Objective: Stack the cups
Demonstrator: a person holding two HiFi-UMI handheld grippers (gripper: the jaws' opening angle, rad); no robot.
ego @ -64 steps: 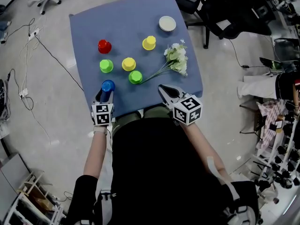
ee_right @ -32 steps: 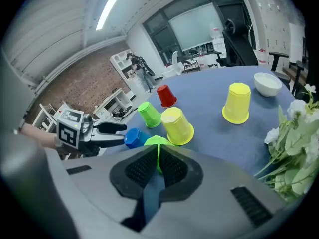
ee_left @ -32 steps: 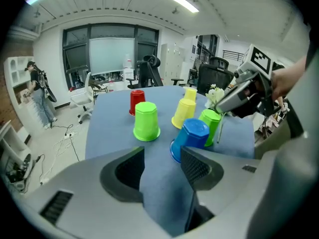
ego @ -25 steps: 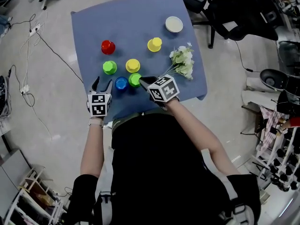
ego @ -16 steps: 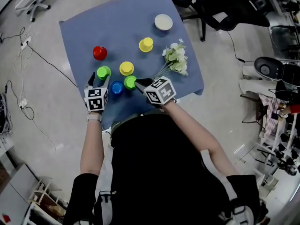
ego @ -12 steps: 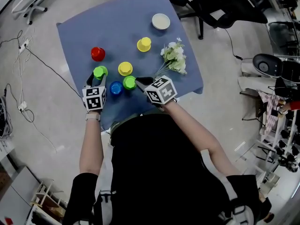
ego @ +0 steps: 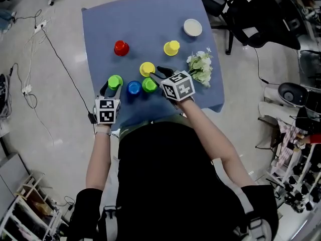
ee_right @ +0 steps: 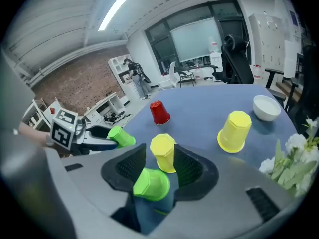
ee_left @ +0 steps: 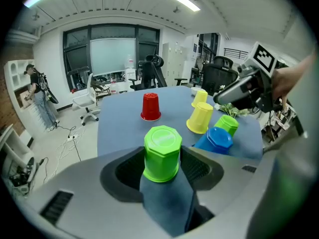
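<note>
Yellow cup (ee_right: 163, 152) sits between the right gripper's (ee_right: 159, 156) just-opened fingers (ee_right: 190, 168) only in its view; left gripper (ee_left: 162, 168) clasps green cup (ee_left: 162, 151).

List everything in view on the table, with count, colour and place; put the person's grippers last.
Cloth: 1, blue, covers the table.
Bowl: 1, white, far right corner.
Flowers: 1 bunch, white, green stems, right edge.
Red cup: 1, red, far left.
Far yellow cup: 1, yellow, near the bowl.
Near yellow cup: 1, yellow, at the right gripper's jaw tips.
Left green cup: 1, green, near left.
Right green cup: 1, green, near middle.
Blue cup: 1, blue, between those two.
Left gripper: 1, grey; jaws have just been closing, on the left green cup.
Right gripper: 1, grey; jaws have just been opening, right green cup between them.
</note>
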